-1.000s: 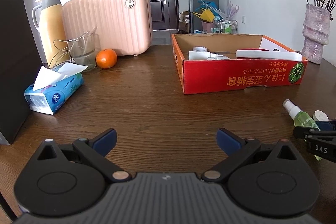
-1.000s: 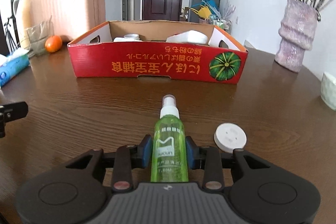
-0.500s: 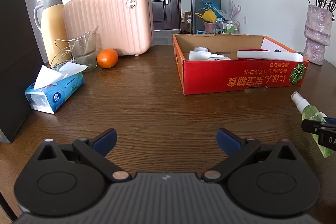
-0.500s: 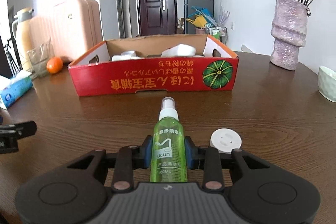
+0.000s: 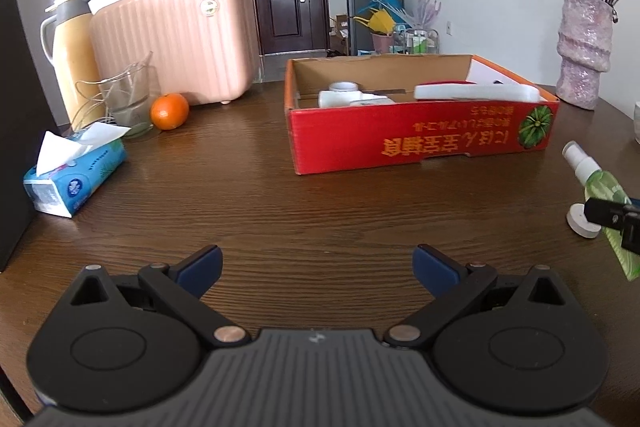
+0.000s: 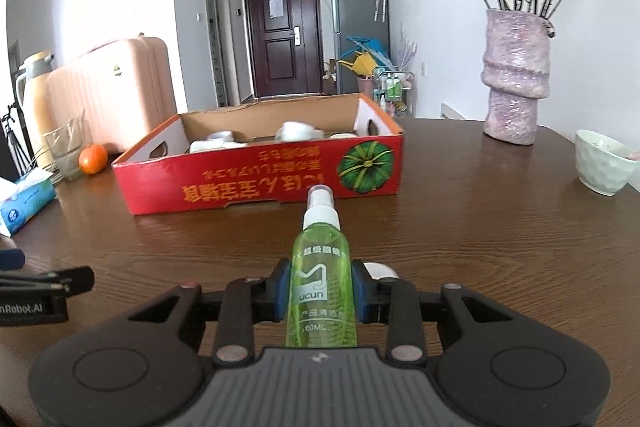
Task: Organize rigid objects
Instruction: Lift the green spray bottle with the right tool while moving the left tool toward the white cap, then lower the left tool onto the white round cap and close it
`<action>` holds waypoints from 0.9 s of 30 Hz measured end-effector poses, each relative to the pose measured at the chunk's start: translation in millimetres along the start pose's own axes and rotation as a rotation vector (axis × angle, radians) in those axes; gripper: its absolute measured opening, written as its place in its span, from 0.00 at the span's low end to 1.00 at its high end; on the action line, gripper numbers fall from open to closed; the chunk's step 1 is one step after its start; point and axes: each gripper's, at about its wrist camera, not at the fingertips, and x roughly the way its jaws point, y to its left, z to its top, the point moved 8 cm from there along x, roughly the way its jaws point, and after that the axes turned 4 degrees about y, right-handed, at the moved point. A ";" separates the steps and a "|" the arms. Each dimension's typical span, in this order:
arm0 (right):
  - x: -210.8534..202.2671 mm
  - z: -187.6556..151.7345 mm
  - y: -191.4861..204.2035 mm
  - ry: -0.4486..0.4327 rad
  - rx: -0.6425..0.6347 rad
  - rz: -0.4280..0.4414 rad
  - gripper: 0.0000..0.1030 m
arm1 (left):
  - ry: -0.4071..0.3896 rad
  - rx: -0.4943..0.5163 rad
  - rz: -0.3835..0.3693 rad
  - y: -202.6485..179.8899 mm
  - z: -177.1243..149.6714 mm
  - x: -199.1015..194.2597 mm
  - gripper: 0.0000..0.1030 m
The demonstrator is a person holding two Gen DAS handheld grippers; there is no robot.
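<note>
My right gripper (image 6: 322, 293) is shut on a green spray bottle (image 6: 321, 283) with a white nozzle and holds it above the wooden table, nozzle toward the red cardboard box (image 6: 256, 183). The bottle also shows at the right edge of the left wrist view (image 5: 602, 199). A white round disc (image 6: 380, 269) lies on the table under the gripper, also in the left wrist view (image 5: 582, 219). The red box (image 5: 420, 143) holds several white items. My left gripper (image 5: 316, 267) is open and empty, low over the table's near side.
A pink suitcase (image 5: 176, 39), a yellow thermos (image 5: 74, 51), a glass jug (image 5: 126, 99), an orange (image 5: 169, 111) and a tissue pack (image 5: 74, 175) stand at the left. A purple vase (image 6: 514, 79) and a pale bowl (image 6: 604, 167) stand at the right.
My right gripper has risen off the table with the spray bottle in it, lifting away from the white disc. My left gripper has stayed open and nearly still.
</note>
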 end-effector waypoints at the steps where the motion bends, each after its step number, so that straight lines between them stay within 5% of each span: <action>1: -0.5 0.5 -5.1 -0.002 0.002 -0.003 0.29 | 0.002 0.002 -0.001 -3.4 0.1 0.5 1.00; 27: -5.3 8.1 -103.7 -0.019 0.039 -0.056 0.29 | 0.051 0.118 -0.108 -151.1 8.9 15.8 1.00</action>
